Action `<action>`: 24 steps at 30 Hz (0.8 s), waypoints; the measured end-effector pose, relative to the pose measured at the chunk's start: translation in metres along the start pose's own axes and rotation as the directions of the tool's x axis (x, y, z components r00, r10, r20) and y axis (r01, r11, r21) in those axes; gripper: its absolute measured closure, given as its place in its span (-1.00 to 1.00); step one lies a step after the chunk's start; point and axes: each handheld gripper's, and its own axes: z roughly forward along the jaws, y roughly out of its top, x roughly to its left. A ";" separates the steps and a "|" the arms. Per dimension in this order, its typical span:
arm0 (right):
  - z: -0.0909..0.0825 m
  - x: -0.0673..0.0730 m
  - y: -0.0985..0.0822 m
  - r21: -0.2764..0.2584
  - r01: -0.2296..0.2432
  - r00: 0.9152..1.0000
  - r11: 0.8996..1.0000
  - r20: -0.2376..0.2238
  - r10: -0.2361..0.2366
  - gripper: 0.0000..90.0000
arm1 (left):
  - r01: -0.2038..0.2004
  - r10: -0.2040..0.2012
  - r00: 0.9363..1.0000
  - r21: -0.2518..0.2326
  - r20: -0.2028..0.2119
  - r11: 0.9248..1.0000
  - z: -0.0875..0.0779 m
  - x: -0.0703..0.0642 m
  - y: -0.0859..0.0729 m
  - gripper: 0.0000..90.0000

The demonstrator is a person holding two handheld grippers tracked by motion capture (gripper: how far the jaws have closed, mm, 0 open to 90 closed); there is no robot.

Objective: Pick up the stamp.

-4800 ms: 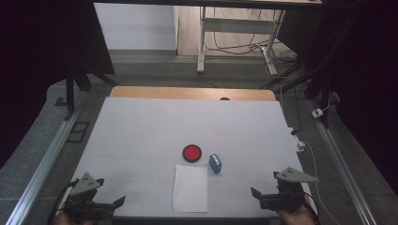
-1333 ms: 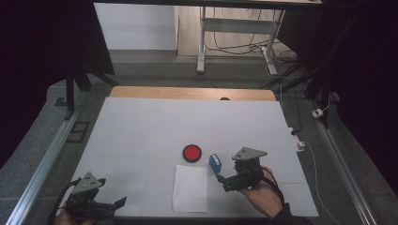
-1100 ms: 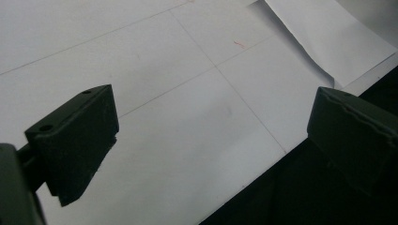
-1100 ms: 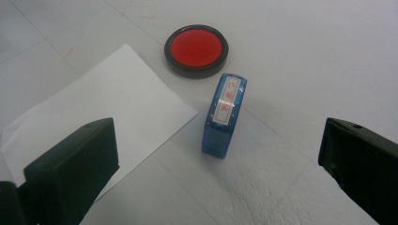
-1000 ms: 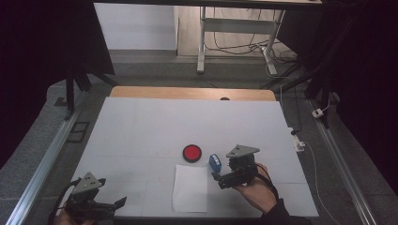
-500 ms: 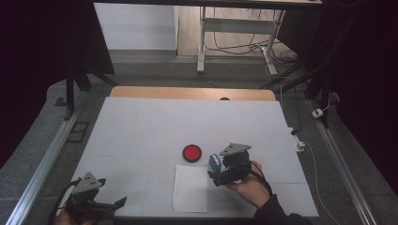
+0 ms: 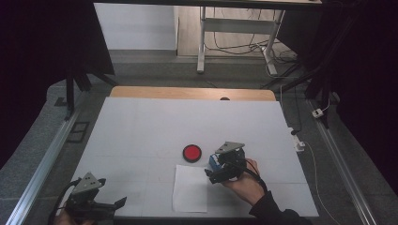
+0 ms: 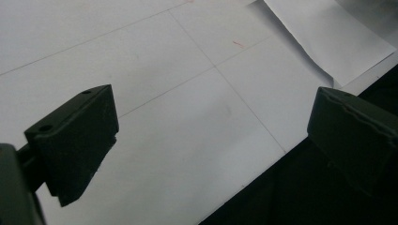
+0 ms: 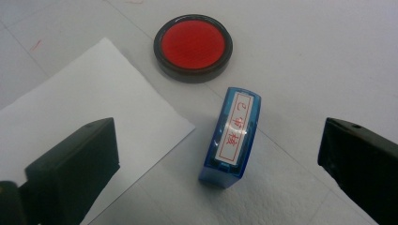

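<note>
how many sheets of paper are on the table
1. A single white sheet of paper lies near the table's front edge, just in front of the red ink pad and left of the blue stamp. Nothing appears stacked on it.

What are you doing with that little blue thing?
A person holds a gripper in each hand at a white table. The right gripper is open and hangs over a small blue stamp, a jaw on each side, not touching it yet. A round red ink pad and a sheet of paper lie beside the stamp. The left gripper waits open near the table's edge, holding nothing.
</note>
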 end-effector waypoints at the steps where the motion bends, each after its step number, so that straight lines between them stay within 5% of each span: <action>1: 0.000 0.000 0.000 0.001 0.000 1.000 1.000 -0.004 0.000 -0.89 | 0.000 0.000 1.000 0.000 0.000 1.000 0.000 0.000 0.000 -0.94; 11: 0.000 0.000 0.003 0.002 0.008 1.000 1.000 -0.010 -0.008 -0.44 | -0.002 0.002 1.000 -0.001 0.001 1.000 0.000 0.000 0.000 -0.94; 16: 0.001 -0.004 0.005 0.016 -0.041 0.999 0.999 -0.009 0.041 -0.07 | -0.002 0.002 1.000 0.000 0.002 1.000 0.000 0.000 0.000 -0.94; 24: 0.009 -0.008 0.007 0.060 -0.105 0.994 0.993 -0.004 0.106 0.23 | -0.003 0.003 1.000 0.001 0.003 1.000 0.000 0.000 0.000 -0.94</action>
